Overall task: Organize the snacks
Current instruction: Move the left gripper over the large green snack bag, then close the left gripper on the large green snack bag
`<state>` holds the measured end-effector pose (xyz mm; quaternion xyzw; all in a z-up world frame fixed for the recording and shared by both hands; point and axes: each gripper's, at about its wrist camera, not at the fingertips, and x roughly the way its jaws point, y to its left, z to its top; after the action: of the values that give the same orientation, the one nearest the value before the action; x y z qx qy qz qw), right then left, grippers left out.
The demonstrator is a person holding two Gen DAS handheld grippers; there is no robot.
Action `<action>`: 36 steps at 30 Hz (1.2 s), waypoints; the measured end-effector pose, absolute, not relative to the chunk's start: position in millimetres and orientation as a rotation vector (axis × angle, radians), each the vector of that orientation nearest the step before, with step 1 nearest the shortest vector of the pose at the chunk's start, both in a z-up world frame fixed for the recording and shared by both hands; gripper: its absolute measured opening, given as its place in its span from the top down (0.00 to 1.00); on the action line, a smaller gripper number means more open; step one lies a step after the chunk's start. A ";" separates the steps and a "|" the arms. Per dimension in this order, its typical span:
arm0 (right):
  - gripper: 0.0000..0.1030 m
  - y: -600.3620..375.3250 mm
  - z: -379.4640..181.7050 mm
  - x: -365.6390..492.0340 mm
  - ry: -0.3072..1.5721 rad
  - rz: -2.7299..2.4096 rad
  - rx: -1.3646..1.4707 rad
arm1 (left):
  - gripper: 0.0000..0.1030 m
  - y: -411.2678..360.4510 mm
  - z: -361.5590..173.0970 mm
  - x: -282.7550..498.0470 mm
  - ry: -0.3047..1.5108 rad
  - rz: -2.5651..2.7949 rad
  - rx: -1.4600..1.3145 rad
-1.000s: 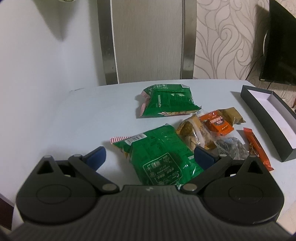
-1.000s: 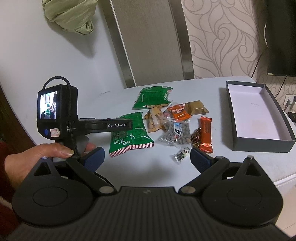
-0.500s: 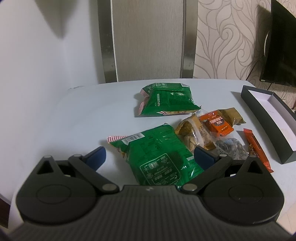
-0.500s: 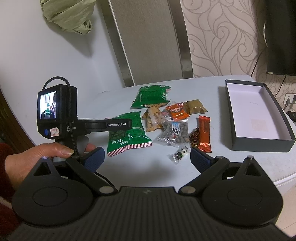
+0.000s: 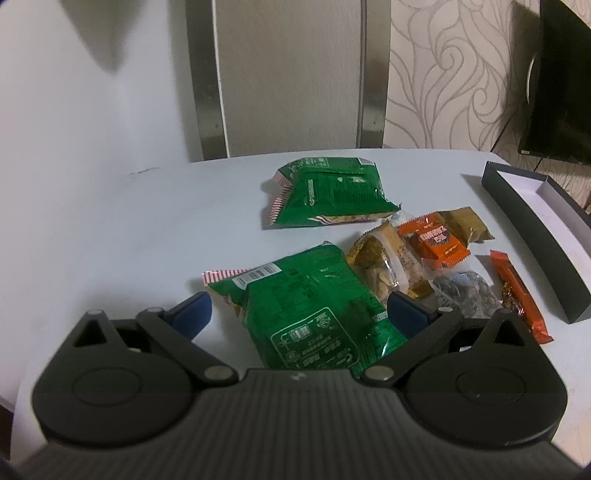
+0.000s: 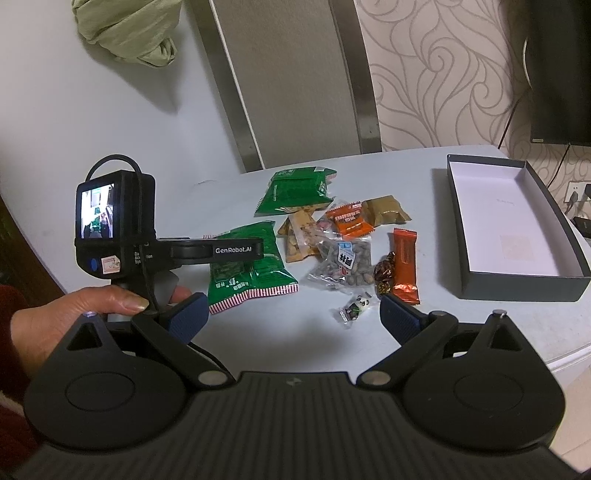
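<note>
Snacks lie in a pile on the white table point(image 5: 129, 240). A near green bag point(image 5: 310, 314) lies between the open fingers of my left gripper point(image 5: 299, 314), which hovers just above it. A far green bag point(image 5: 332, 192), a clear cracker pack point(image 5: 384, 266), an orange pack point(image 5: 436, 240) and an orange bar point(image 5: 517, 295) lie beyond. My right gripper point(image 6: 291, 314) is open and empty over the table's front edge, just short of a small panda candy point(image 6: 354, 308). The near green bag also shows in the right wrist view point(image 6: 247, 273).
An open black box point(image 6: 517, 229) with a white inside stands at the table's right. A chair back point(image 6: 291, 81) rises behind the table. A green cloth point(image 6: 125, 33) hangs on the wall. A dark screen point(image 6: 561, 70) is at the far right.
My left gripper has moved forward and lower over the near green bag. My right gripper has edged slightly forward. No snack has moved.
</note>
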<state>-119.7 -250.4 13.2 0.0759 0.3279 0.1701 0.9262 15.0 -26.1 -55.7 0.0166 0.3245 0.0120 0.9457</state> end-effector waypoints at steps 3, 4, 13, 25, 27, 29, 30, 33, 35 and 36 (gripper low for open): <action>0.02 -250.3 12.8 -117.6 0.677 0.347 0.156 | 0.00 -28.6 -62.8 20.0 0.670 0.021 0.044; 0.02 -250.3 12.8 -116.8 0.679 0.346 0.157 | 0.00 -28.7 -64.7 21.3 0.673 0.020 0.045; 0.02 -251.4 11.5 -111.0 0.686 0.327 0.152 | 0.00 -28.3 -71.1 37.3 0.681 0.005 -0.004; 0.02 -252.7 6.0 -107.2 0.708 0.314 0.132 | 0.00 -39.1 -80.3 51.6 0.684 -0.016 0.028; 0.02 -248.8 2.8 -102.9 0.710 0.333 0.100 | 0.00 -37.9 -80.9 54.1 0.697 -0.029 0.028; 0.02 -244.4 -3.5 -95.1 0.709 0.349 0.053 | 0.00 -35.2 -82.7 57.7 0.717 -0.033 0.022; 0.02 -242.6 -8.3 -90.0 0.716 0.349 0.037 | 0.02 -33.6 -83.4 58.1 0.714 -0.033 0.019; 0.07 -240.9 -26.2 -75.0 0.754 0.363 0.031 | 0.14 -31.7 -83.6 56.1 0.693 -0.049 0.046; 0.19 -239.6 -37.2 -66.9 0.769 0.371 0.033 | 0.20 -29.1 -82.6 53.5 0.684 -0.052 0.049; 0.26 -238.5 -42.6 -63.0 0.779 0.367 0.029 | 0.25 -28.0 -81.6 51.5 0.675 -0.055 0.053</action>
<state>-63.0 -238.5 -42.6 0.0143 0.3776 0.1780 0.9086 51.5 -28.0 -81.6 0.0260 0.3311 -0.0272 0.9428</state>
